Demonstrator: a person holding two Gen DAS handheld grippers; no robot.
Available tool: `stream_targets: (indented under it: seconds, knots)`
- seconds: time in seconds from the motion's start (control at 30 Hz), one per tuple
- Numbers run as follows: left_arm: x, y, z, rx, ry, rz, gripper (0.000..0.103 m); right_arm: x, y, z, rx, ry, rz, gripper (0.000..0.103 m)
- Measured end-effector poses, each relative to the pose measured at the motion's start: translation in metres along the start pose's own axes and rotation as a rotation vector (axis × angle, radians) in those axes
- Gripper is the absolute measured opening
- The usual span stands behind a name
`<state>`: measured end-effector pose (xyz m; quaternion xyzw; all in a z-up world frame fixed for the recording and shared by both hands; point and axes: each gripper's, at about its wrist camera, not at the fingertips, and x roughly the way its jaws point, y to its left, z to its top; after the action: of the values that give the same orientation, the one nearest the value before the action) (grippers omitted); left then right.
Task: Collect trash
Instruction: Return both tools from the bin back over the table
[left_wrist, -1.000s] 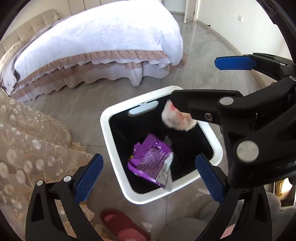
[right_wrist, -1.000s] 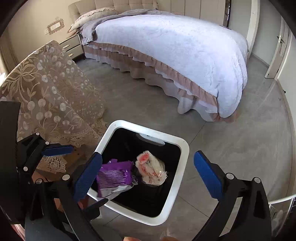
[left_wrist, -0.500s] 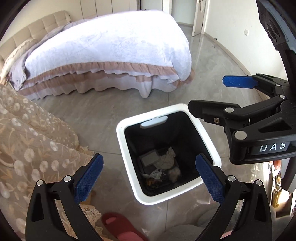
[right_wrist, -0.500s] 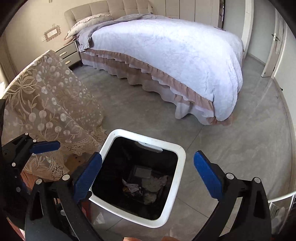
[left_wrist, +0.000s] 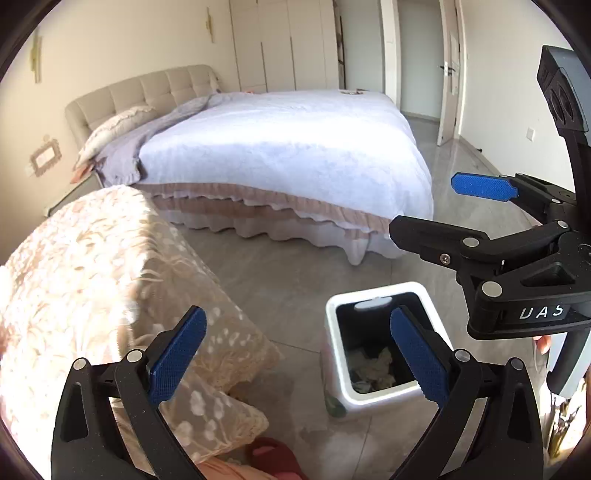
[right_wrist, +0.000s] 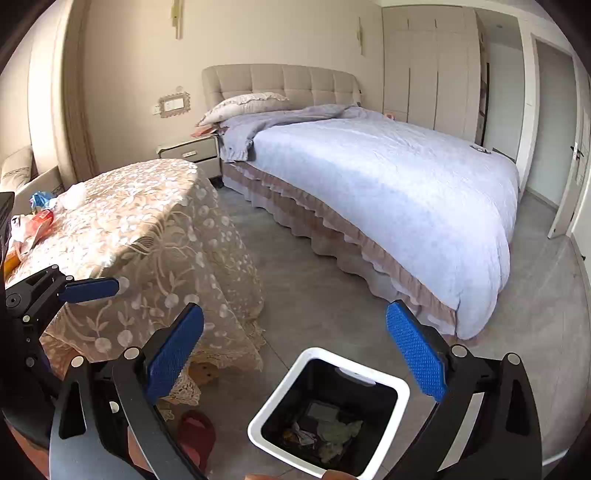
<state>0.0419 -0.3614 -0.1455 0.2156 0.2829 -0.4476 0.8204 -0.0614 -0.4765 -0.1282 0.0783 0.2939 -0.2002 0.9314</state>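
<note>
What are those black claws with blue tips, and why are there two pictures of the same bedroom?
They are two grabber tools, one held in each of a person's hands. Each carries a camera looking out along its fingers, so there are two views. The left gripper and the right gripper are both open and hold nothing. Each also shows in the other's picture. Below them on the floor stands a white trash bin with crumpled trash inside. On the lace-covered table more wrappers wait. Behind is a bed.
</note>
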Motion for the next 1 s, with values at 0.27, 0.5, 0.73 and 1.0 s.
stream_targets:
  seconds: [0.27,0.5,0.73,1.0]
  knots:
    - [-0.055,0.051,-0.015,-0.035,-0.072,0.161,0.098,-0.011,0.076,0.026,-0.130,-0.051,0.147,0.099]
    - [-0.108,0.115,-0.040,-0.113,-0.085,0.313,0.098,-0.016,0.157,0.047,-0.246,-0.089,0.299,0.099]
    - [-0.152,0.182,-0.074,-0.206,-0.070,0.450,0.098,-0.012,0.235,0.067,-0.305,-0.114,0.439,0.099]
    - [-0.178,0.249,-0.108,-0.238,-0.021,0.567,0.098,0.022,0.325,0.084,-0.358,0.035,0.579,0.099]
